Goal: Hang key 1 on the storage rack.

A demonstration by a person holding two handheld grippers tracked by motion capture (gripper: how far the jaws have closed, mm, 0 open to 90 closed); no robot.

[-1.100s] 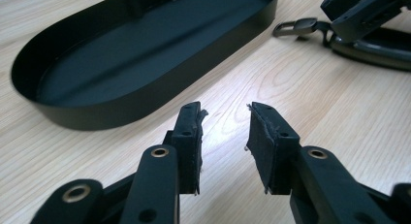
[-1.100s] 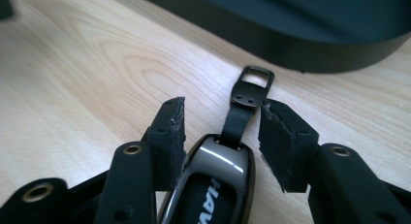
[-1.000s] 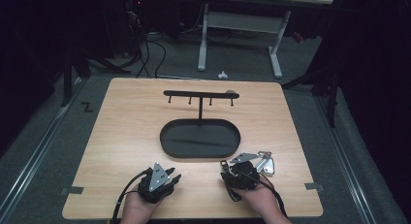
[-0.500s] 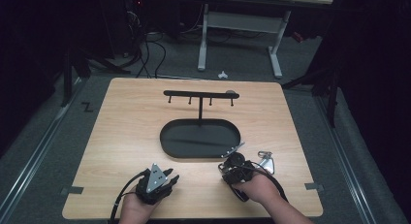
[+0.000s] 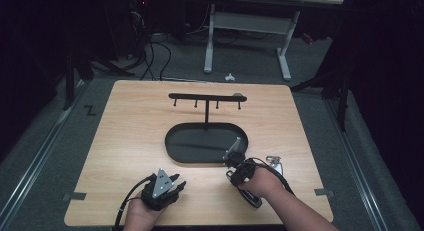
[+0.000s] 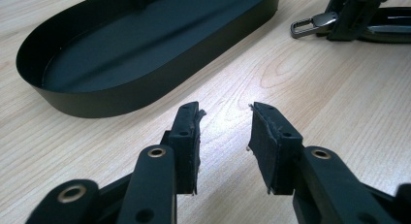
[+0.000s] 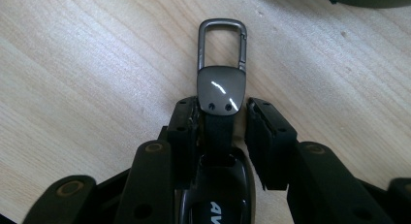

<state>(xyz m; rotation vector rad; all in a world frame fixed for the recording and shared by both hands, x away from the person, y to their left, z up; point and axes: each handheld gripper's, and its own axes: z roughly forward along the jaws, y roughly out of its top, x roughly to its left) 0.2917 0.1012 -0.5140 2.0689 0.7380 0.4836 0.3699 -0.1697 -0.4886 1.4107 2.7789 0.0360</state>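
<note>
1. Right claw (image 7: 223, 110) is narrow and straddles the black strap of the black car-key fob with dark metal carabiner clip (image 7: 222, 88). One pad touches the strap and the other has a sliver of gap, so there's no firm clamp yet.
2. Just changed: its jaws have been closing with the strap between them, and the hand has slid left toward the tray's near right end.
3. Meaning: the pick-up looks about to complete, and lifting the fob to a hook or into the tray likely follows.
4. The fob lies flat on the light wooden desk (image 5: 130, 131), toward its front right, just beside the tray, clip pointing at it.
5. Left claw (image 6: 225, 112) is half-wide and holds nothing, parked low near the desk's front edge.
6. The black oval metal tray (image 6: 145, 95) at desk centre is empty.
7. The black T-shaped hook rail (image 5: 206, 97) rises from the tray, its pegs bare.
</note>
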